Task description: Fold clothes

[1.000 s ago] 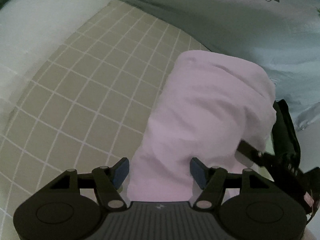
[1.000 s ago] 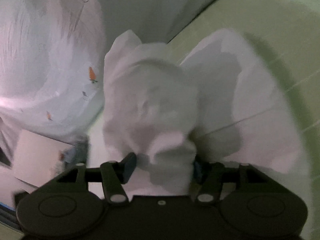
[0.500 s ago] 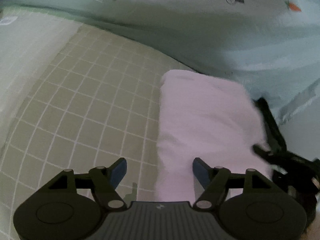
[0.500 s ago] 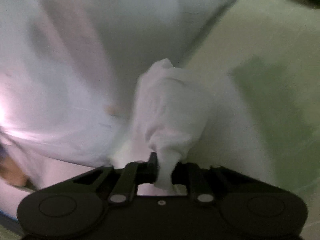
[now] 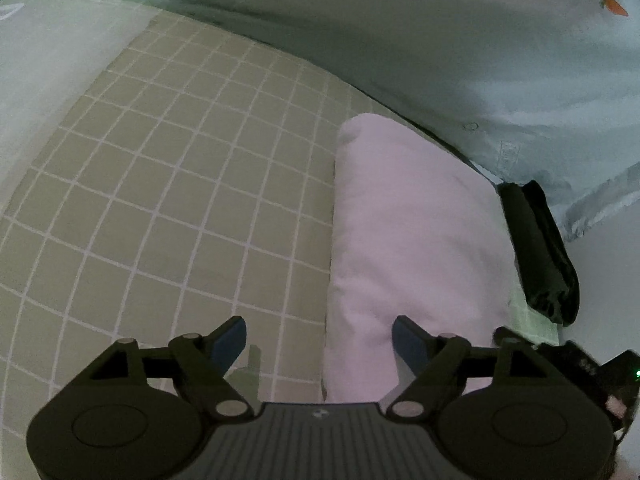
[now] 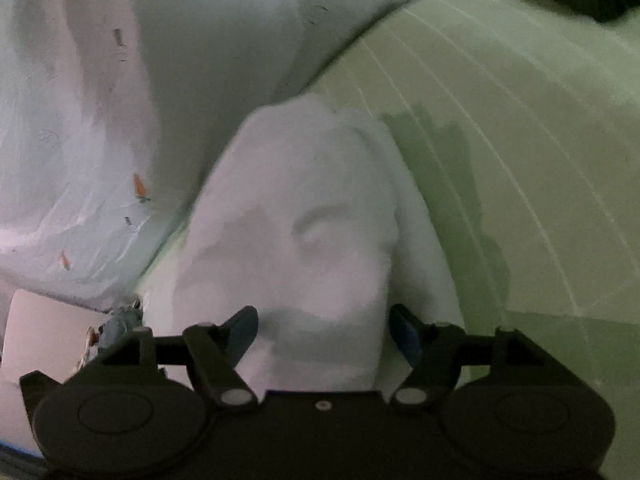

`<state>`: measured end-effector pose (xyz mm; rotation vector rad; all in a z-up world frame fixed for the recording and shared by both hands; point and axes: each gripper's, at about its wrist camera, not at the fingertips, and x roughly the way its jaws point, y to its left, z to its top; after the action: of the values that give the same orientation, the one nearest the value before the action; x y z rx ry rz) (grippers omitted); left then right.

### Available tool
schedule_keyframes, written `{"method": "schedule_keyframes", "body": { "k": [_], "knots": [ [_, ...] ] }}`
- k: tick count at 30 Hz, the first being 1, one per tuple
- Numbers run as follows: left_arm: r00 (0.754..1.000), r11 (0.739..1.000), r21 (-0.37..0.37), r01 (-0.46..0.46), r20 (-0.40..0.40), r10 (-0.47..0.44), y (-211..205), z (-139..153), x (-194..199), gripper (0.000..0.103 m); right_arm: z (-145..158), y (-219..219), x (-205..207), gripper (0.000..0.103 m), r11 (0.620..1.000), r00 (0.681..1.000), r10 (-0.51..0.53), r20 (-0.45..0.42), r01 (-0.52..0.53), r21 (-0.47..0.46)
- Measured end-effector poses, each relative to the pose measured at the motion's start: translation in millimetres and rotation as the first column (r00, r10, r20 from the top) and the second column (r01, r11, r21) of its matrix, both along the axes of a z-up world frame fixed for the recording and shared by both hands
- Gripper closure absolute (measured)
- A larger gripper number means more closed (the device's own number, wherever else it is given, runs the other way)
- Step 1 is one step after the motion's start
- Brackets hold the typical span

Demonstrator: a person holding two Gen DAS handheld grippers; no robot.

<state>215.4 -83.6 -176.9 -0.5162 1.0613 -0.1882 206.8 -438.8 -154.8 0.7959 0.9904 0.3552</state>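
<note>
Item: folded pink garment (image 5: pixel 408 232), centre-right, on checked bed sheet (image 5: pixel 180 184). Left tool (image 5: pixel 320 340) and right tool (image 6: pixel 324 330): both wide open, holding nothing. Risk: fingers snagging cloth, undoing fold.

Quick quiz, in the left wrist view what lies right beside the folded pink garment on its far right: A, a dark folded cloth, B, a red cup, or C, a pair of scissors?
A: a dark folded cloth lies along the right edge of the pink garment on the checked sheet.

Folded garment (image 5: pixel 408 232) on bedsheet (image 5: pixel 180 200), beside quilt (image 5: pixel 500 60)
</note>
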Motion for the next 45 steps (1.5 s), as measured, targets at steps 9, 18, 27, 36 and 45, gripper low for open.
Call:
{"method": "schedule_keyframes", "body": {
  "k": [9,18,27,36,45],
  "knots": [
    [1.0,1.0,0.004,0.009,-0.003,-0.009,-1,1,0,0.022,45,-29,-17,0.093,0.988,0.98,-0.12,0.161,0.101,0.119],
    [0.999,0.999,-0.003,0.04,0.023,-0.04,-7,4,4,0.022,29,-17,-2,0.033,0.972,1.0,-0.003,0.028,0.01,-0.235],
    [0.99,0.984,-0.127,0.125,0.074,-0.116,-12,4,25,0.016,-5,-30,9,0.018,0.995,0.994,-0.099,-0.046,0.097,-0.028],
    [0.984,0.959,-0.232,0.165,-0.025,-0.175,-36,-41,54,0.009,-11,-4,23,0.0,0.997,0.997,-0.077,-0.012,0.078,0.03],
    [0.995,0.963,-0.254,0.094,0.004,-0.096,-28,-33,21,0.054,3,26,0,0.057,0.998,0.999,-0.046,-0.005,0.046,0.031]
  ]
}}
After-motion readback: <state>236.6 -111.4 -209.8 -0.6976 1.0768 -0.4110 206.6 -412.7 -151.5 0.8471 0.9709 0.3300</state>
